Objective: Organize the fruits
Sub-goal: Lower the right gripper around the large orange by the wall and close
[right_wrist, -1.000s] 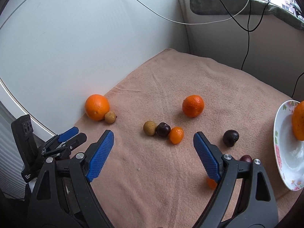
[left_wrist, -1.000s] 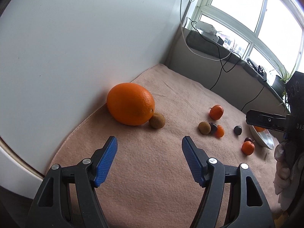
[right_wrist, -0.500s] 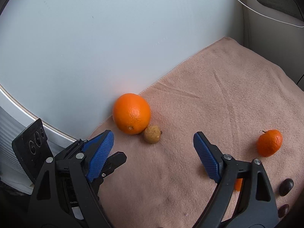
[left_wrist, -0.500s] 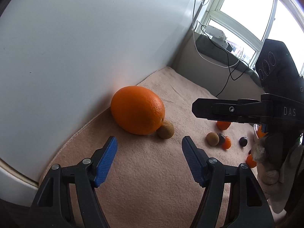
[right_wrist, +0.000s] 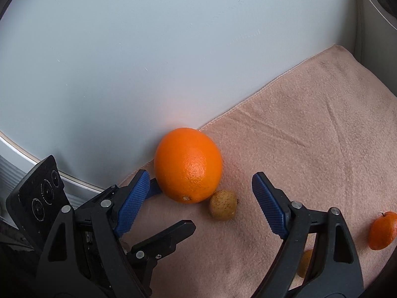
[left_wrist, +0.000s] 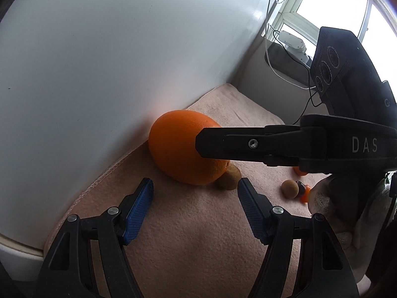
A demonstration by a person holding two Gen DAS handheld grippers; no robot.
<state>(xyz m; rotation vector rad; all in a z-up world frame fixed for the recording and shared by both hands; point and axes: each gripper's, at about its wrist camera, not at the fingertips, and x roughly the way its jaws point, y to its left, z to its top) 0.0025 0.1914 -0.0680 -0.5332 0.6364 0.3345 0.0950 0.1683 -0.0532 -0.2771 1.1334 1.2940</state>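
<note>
A large orange [left_wrist: 178, 154] [right_wrist: 188, 165] lies on the pink towel [left_wrist: 198, 236] against the white wall, with a small brown fruit [left_wrist: 229, 176] [right_wrist: 222, 204] touching its side. My left gripper [left_wrist: 194, 186] is open and empty, just short of the orange. My right gripper [right_wrist: 198, 178] is open and empty, its fingers either side of the orange and the brown fruit, a little above them. In the left wrist view one right finger [left_wrist: 248, 145] crosses in front of the orange.
A second brown fruit [left_wrist: 289, 188], a dark fruit and small orange ones lie further right on the towel. A tangerine [right_wrist: 382, 231] sits at the right edge. The white wall [right_wrist: 173, 62] stands right behind the orange. The left gripper [right_wrist: 148, 213] shows low left.
Both grippers have moved in toward the large orange. My right gripper swung left from the middle fruits, and its finger now crosses the left wrist view. Both stayed open.
</note>
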